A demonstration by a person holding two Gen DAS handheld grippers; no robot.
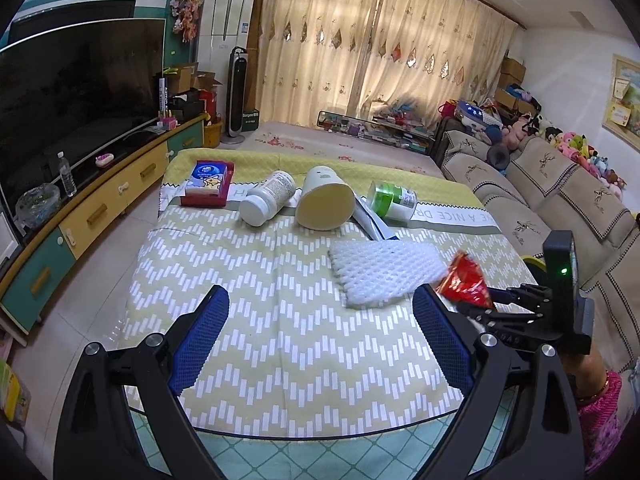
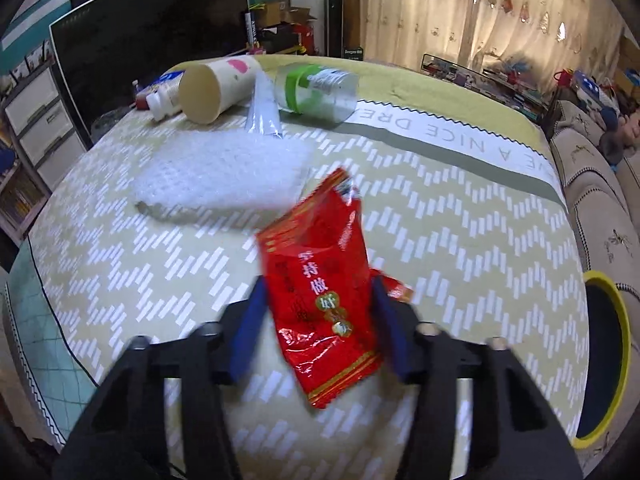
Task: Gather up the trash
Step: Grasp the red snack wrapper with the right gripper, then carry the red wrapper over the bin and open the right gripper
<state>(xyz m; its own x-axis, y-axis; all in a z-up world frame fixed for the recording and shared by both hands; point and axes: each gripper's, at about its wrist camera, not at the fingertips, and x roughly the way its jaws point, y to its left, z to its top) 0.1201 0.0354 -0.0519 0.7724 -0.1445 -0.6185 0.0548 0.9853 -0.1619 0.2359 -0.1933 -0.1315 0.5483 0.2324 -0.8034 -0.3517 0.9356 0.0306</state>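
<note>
While the left gripper [image 1: 320, 320] hangs spread wide over the zigzag tablecloth [image 1: 280, 320], a white foam mesh sheet [image 1: 382, 274] lies just ahead, right. From the right wrist, the right gripper [image 2: 320, 320] clasps a crinkled red foil packet [image 2: 324, 280]; a yellow-rimmed bin [image 2: 604, 360] sits far right.

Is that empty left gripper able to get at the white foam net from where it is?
Probably yes. The left gripper is open, and the white foam net lies flat just ahead to its right, with only bare tablecloth between them.
</note>
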